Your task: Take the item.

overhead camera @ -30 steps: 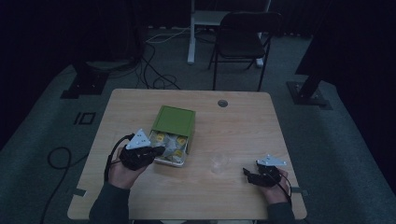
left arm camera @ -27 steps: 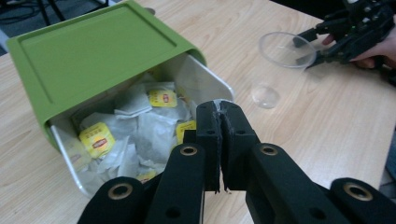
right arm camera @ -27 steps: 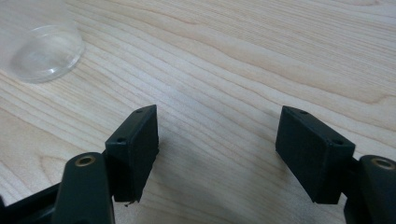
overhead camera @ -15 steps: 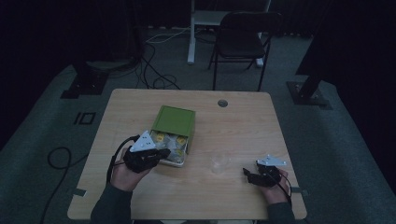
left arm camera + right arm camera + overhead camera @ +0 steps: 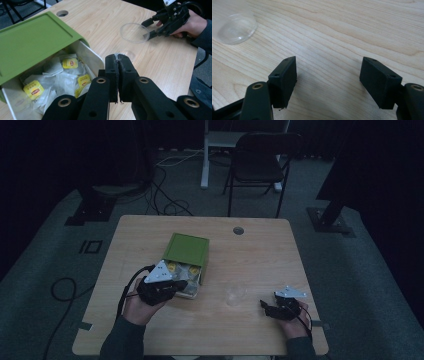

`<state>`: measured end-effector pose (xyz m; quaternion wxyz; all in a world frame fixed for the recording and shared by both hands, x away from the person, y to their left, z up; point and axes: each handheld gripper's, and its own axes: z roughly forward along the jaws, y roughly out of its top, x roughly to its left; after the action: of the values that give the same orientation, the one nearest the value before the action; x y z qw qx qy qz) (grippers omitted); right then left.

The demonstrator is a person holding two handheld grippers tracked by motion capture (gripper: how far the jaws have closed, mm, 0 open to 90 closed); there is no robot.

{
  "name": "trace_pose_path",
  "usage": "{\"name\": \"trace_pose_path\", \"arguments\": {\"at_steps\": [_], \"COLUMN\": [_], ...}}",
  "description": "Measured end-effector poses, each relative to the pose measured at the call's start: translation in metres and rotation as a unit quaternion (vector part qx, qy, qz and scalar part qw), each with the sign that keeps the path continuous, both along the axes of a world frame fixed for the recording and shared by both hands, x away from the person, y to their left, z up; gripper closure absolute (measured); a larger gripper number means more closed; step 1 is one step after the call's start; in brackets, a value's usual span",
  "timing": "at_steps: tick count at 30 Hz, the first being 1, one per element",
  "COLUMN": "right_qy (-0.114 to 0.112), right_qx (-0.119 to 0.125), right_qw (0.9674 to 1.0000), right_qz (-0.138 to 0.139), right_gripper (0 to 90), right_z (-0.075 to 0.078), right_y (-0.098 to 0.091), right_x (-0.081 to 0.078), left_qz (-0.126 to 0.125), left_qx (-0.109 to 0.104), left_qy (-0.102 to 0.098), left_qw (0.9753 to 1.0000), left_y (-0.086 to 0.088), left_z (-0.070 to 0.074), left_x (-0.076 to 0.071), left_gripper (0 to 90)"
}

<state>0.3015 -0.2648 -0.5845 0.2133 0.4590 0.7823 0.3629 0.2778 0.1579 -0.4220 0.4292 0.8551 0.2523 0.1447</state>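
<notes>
The left tongs have crept a little toward the right tongs, farther over the open end of the green box and its tea bags. Their jaws are pressed together, with something thin and pale pinched at the tips.

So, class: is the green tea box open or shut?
Open. The green lid is slid back, leaving tea bags with yellow tags exposed in the white tray.
</notes>
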Motion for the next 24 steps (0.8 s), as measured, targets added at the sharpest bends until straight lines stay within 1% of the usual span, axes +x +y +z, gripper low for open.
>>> {"name": "trace_pose_path", "arguments": {"at_steps": [6,8,12,17,18,24], "right_qy": [0.000,0.000,0.000,0.000,0.000,0.000], "right_qx": [0.000,0.000,0.000,0.000,0.000,0.000], "right_qw": [1.0000,1.0000,1.0000,1.0000,1.0000,1.0000], "right_qz": [0.000,0.000,0.000,0.000,0.000,0.000], "right_gripper": [29.6,29.6,29.6,29.6,29.6,29.6], "right_z": [0.000,0.000,0.000,0.000,0.000,0.000], "right_y": [0.000,0.000,0.000,0.000,0.000,0.000], "right_x": [0.000,0.000,0.000,0.000,0.000,0.000], "left_qz": [-0.010,-0.011,-0.015,-0.015,-0.015,-0.016], "left_qx": [-0.005,-0.007,-0.006,-0.008,-0.011,-0.010], "left_qy": [0.001,0.004,0.007,0.006,0.007,0.007], "left_qw": [0.9999,0.9999,0.9999,0.9998,0.9998,0.9998], "left_y": [-0.009,-0.011,-0.015,-0.019,-0.021,-0.024], "left_z": [0.001,0.000,-0.001,0.000,0.000,0.001], "left_x": [0.004,0.005,0.009,0.011,0.011,0.014], "left_gripper": [88.2,88.2,88.2,88.2,88.2,88.3]}}
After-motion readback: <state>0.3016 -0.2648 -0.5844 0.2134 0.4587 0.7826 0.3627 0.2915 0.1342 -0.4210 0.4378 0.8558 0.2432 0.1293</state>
